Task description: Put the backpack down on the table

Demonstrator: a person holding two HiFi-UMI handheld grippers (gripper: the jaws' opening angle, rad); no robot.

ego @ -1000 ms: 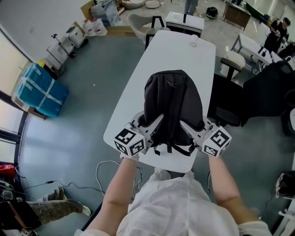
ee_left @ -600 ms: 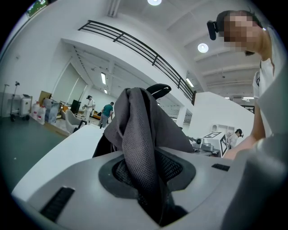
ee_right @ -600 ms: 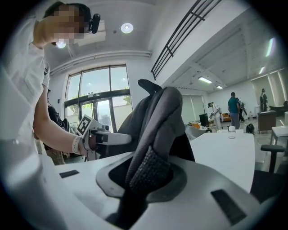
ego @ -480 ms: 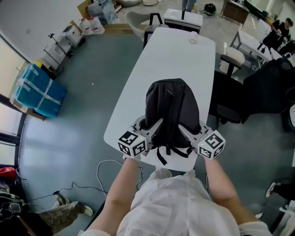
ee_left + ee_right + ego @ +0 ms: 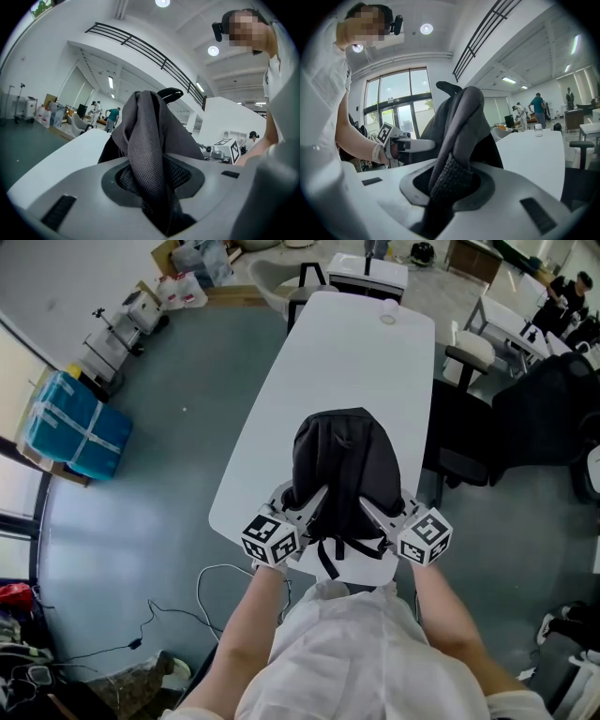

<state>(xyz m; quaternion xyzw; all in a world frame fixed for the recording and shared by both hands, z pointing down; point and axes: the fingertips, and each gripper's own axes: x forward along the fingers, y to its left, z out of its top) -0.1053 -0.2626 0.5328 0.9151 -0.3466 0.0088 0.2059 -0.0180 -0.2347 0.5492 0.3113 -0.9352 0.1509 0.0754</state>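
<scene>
Lower than a second ago, the left gripper [image 5: 317, 498] and right gripper [image 5: 368, 507] sit over the near end of the white table [image 5: 356, 343]. Left jaws are opening with a mesh strap [image 5: 145, 154] between them; right jaws clamp the other strap [image 5: 457, 159]. Just beyond, the black backpack [image 5: 342, 460] rests on the table.

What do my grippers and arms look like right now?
The left gripper and right gripper are pale grey, with slim jaws lined by dark pads. Each carries a white cube printed with black square markers. The left jaws are opening, a backpack strap between them. You wear a white short-sleeved top.
</scene>
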